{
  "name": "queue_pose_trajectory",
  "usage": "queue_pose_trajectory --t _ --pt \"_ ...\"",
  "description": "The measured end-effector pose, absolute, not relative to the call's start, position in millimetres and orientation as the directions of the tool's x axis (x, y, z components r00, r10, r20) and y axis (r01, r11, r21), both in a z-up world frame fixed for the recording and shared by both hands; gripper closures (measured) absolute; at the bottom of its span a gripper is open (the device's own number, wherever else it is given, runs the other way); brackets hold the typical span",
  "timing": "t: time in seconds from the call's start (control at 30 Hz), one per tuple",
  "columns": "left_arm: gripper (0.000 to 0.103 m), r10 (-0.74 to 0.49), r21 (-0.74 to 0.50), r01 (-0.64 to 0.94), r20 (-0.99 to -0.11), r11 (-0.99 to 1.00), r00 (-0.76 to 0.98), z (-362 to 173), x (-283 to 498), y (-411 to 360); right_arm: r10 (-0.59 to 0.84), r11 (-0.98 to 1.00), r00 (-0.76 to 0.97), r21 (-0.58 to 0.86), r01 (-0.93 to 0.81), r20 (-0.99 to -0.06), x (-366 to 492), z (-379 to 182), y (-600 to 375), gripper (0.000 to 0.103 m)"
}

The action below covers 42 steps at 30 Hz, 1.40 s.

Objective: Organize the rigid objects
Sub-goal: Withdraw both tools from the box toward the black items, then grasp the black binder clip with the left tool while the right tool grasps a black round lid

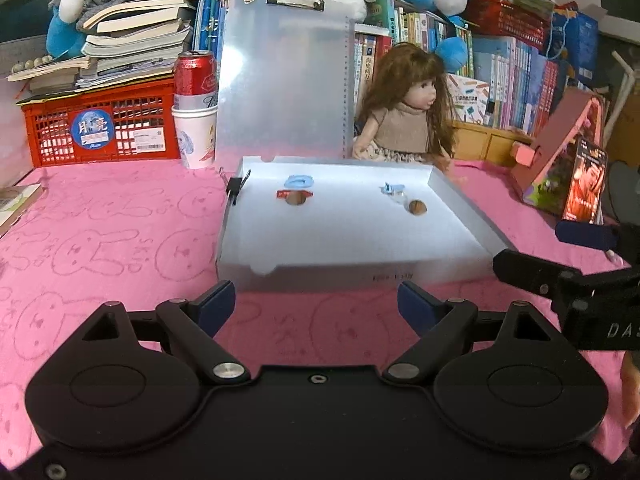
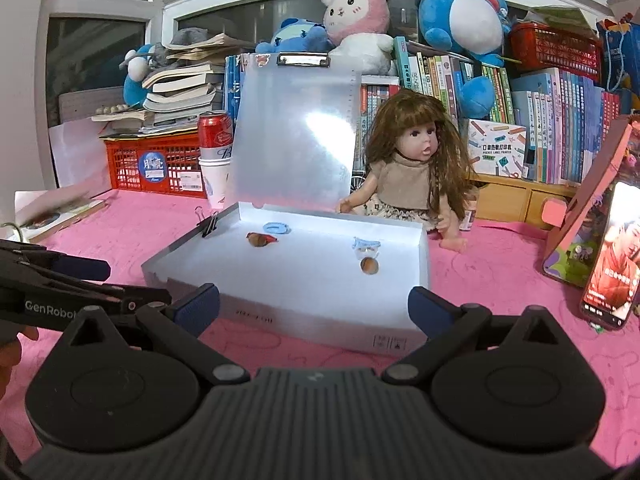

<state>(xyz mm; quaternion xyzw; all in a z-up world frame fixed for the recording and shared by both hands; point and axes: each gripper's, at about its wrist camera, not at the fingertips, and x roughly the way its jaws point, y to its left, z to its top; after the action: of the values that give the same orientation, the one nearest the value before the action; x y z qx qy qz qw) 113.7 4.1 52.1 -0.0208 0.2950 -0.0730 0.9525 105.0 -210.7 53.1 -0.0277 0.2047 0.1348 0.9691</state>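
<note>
Walnuts (image 1: 417, 206) sit in a translucent box (image 1: 352, 266) on pink cloth (image 1: 120, 240); both claws (image 1: 316, 308) (image 2: 314, 310) spread, empty.

You face pink bunny-print tablecloth (image 2: 500, 280). Behind it: white-framed dark window (image 2: 104, 12), row of upright books (image 2: 560, 128), red crate (image 2: 152, 168) under stacked books, plush toys on top.

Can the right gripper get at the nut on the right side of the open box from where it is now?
Probably yes. The right gripper is open and empty just before the box, whose lid stands up behind; only the low front wall lies between it and the nut.
</note>
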Motion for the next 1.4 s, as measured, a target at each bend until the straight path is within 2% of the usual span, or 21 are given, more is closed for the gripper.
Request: queue_pose_trajectory --t 0.73,0.93,1.13,1.27,1.37,1.4 --pt "0.015 -0.150 -0.019 0.168 -0.556 0.986 0.818 17 43 5 0.204 0.967 0.876 -0.046 -0.249 -0.437 64 13 -218 0.000" --pt "0.020 -0.170 -0.037 0.181 -0.565 0.983 0.808 12 37 8 0.192 0.966 0.875 -0.072 -0.248 -0.444 58 5 -218 0.000" --pt "0.031 -0.188 -0.043 0.200 -0.571 0.979 0.799 11 36 3 0.187 0.963 0.875 -0.092 -0.252 -0.447 55 -1 -217 0.000" --pt "0.047 -0.195 -0.051 0.205 -0.584 0.977 0.788 9 39 -1 0.198 0.960 0.874 -0.090 -0.263 -0.443 53 -2 -215 0.000" --pt "0.056 -0.203 -0.063 0.207 -0.598 0.976 0.775 7 42 -2 0.213 0.959 0.878 -0.083 -0.273 -0.428 50 0 -215 0.008" --pt "0.056 -0.200 -0.064 0.203 -0.601 0.977 0.773 7 43 -3 0.216 0.958 0.879 -0.083 -0.276 -0.425 49 0 -214 0.010"
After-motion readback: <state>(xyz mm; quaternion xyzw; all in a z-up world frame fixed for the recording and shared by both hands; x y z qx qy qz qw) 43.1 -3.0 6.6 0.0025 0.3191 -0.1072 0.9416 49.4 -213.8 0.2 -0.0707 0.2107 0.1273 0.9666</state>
